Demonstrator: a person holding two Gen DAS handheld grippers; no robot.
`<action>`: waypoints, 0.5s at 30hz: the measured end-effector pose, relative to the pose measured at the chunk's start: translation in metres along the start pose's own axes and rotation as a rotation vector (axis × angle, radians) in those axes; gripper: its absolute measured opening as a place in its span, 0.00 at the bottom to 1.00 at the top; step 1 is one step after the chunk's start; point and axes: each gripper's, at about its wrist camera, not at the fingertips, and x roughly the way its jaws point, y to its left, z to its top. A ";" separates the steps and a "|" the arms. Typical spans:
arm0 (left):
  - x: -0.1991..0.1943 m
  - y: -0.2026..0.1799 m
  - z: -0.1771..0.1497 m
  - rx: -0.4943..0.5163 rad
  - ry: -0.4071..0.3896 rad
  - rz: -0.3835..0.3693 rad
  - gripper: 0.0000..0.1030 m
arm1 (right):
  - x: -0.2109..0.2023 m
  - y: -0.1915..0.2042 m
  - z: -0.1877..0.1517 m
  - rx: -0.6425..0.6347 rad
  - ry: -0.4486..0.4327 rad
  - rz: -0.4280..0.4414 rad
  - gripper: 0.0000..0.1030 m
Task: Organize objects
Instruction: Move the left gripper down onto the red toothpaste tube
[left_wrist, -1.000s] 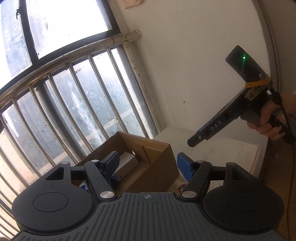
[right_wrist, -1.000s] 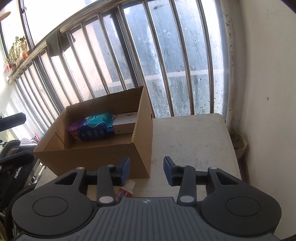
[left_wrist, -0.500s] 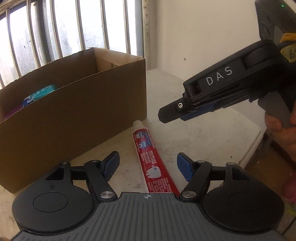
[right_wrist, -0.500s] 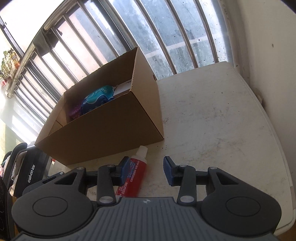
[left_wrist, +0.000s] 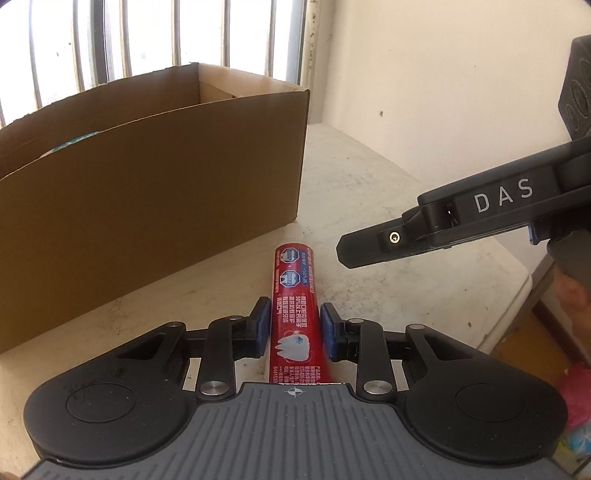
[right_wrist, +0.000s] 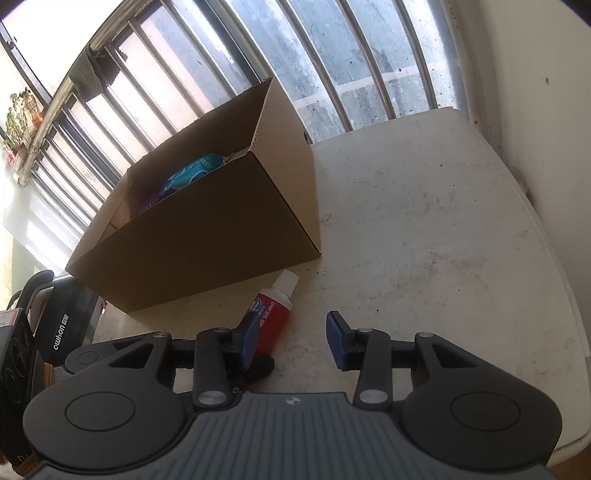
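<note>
Fingers (left_wrist: 261, 325) of the left gripper (left_wrist: 294, 321) closing, drawn in from the wide straddle of half a second ago, blue pads now against both sides of the red toothpaste tube (left_wrist: 293, 280) with no clear gap left to see. Lying flat on the table (left_wrist: 369, 184) near its front edge, that tube, just off the near right corner of the cardboard box (left_wrist: 147, 192) and not yet lifted. A second earlier, from this same left wrist view, only window bars and the open box top, so a drop from above the box to table level. To the right, the right gripper (left_wrist: 369, 245) hanging above the table, tip near the tube's far end but apart from it, a hand (left_wrist: 570, 299) behind it at the picture's edge. From the right wrist view, fingers (right_wrist: 338, 339) of the right gripper (right_wrist: 290, 339) at a middling gap, unchanged over the second, nothing between them but bare table (right_wrist: 443, 240); left finger overlapping the tube (right_wrist: 271, 310) in the picture only, contact not discernible. White cap toward the box (right_wrist: 207, 229) corner; a teal packet (right_wrist: 195, 170) already inside, against the far wall. Table closer and larger than a second ago. By the look of things, grasp just made or about made, lift and drop into the box remaining.
</note>
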 end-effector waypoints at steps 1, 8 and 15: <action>-0.002 0.003 -0.002 -0.006 -0.001 0.016 0.27 | 0.000 0.001 -0.001 -0.004 0.002 0.001 0.42; -0.018 0.026 -0.012 -0.054 0.004 0.067 0.27 | 0.009 0.011 -0.006 -0.039 0.037 0.023 0.42; -0.031 0.047 -0.020 -0.096 0.023 0.104 0.27 | 0.017 0.025 -0.011 -0.066 0.060 0.042 0.42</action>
